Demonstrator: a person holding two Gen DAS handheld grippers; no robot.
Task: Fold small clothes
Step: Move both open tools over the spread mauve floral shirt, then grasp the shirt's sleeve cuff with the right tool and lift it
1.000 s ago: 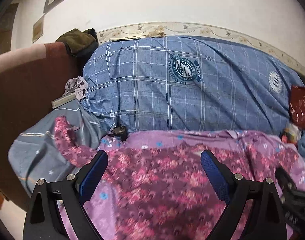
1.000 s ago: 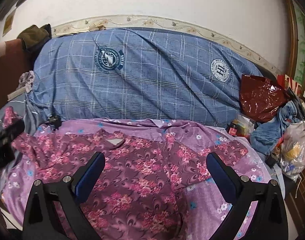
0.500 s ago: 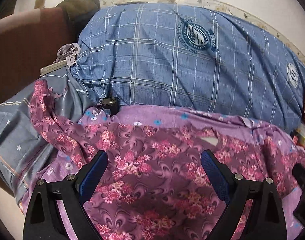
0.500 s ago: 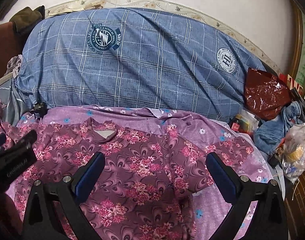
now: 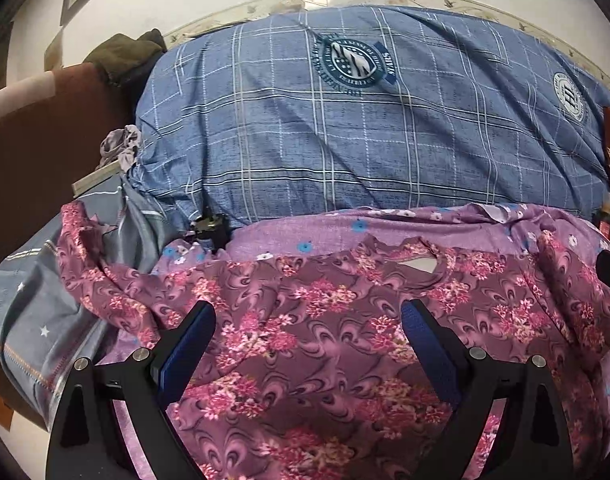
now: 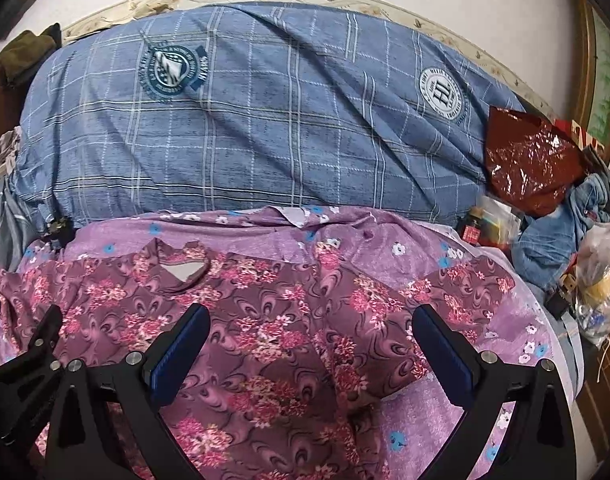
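Maroon floral fabric fills the lower half of both views: a short-sleeved shirt (image 5: 325, 320) (image 6: 265, 320) lies spread on a lilac flowered sheet (image 5: 305, 236) (image 6: 505, 320), directly ahead of and beneath both grippers. Far left of the left gripper (image 5: 307, 340), one sleeve trails off onto a grey starred pillow (image 5: 29, 312), its end crumpled and hard to read. That gripper's jaws stand wide apart with nothing between them, above the shirt's chest. The neckline (image 5: 421, 264) (image 6: 181, 268) sits ahead and slightly right of it, pointing away toward the blue checked duvet (image 5: 365, 128) (image 6: 245, 128), so the shirt's long axis runs from the grippers toward the duvet; its hem is cut off below the frames. The right gripper (image 6: 311, 344) is likewise spread and empty, over the shirt's right side; the other sleeve (image 6: 465, 284) reaches out ahead to its right. Beyond that, a dark red plastic bag (image 6: 533, 164) and a heap of clutter are only partly legible.
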